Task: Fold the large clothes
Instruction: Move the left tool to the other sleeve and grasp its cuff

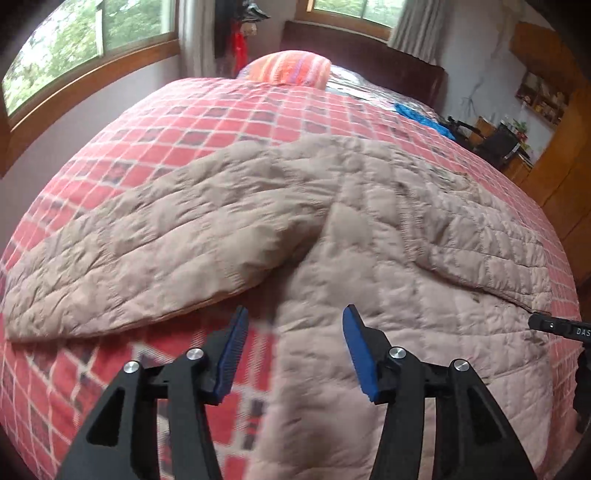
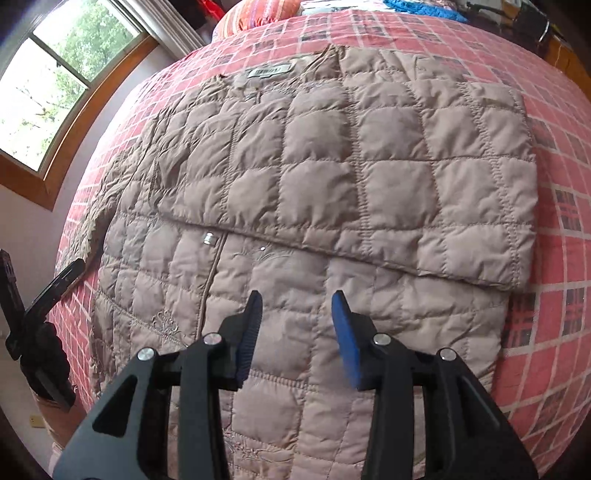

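Right wrist: beige quilted jacket (image 2: 332,177) lies flat, one sleeve folded across.

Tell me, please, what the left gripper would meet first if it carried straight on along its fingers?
Probably the quilted jacket: the open left gripper points at the spot where its outstretched sleeve joins the body, on the checked bedspread. Depth is hard to judge.

Bed (image 1: 207,122) with red checked cover, striped orange pillow (image 1: 291,68) by dark headboard (image 1: 369,59). Wood-framed windows (image 1: 85,48) show green trees, daylight. Pale walls, curtain (image 1: 417,26), wooden cabinet (image 1: 565,162) on right.
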